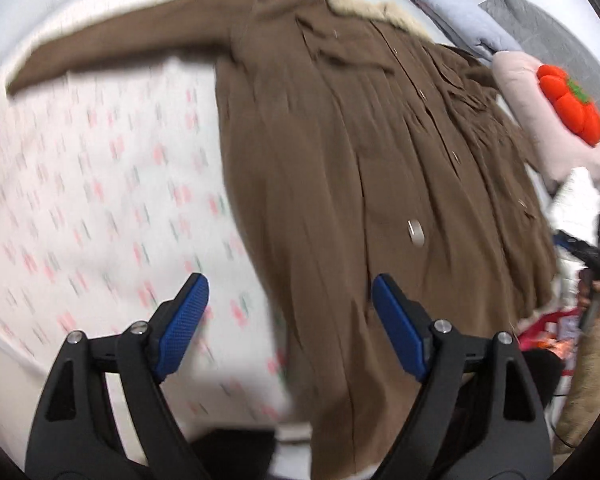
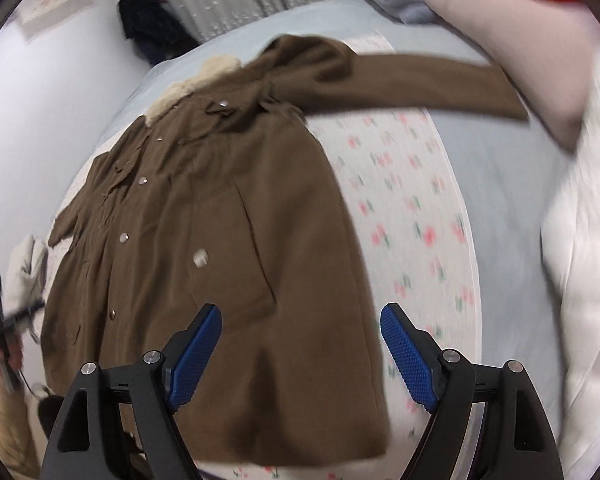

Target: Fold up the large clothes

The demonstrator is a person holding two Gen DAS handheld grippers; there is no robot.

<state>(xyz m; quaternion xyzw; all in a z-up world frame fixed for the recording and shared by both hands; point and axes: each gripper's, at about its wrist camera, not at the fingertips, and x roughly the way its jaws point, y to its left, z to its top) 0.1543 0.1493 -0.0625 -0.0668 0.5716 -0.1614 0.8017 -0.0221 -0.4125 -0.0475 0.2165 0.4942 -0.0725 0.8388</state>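
A long brown coat (image 1: 340, 152) with a cream fur collar (image 1: 364, 4) and metal snaps lies spread face up on a flower-print sheet (image 1: 100, 184). One sleeve (image 1: 112, 52) stretches out sideways. My left gripper (image 1: 290, 292) hovers open above the coat's lower edge, nothing between its blue pads. In the right wrist view the same coat (image 2: 204, 232) fills the middle, its other sleeve (image 2: 420, 84) laid out to the right. My right gripper (image 2: 302, 320) is open over the hem, empty. Both views are motion-blurred.
Folded pale blue cloth (image 1: 460, 16), a pink cushion (image 1: 540, 120) and an orange pumpkin plush (image 1: 572, 104) sit along the bed's far side. A white quilt (image 2: 580, 280) lies at right. The other gripper and a hand (image 2: 4, 336) show at the left edge.
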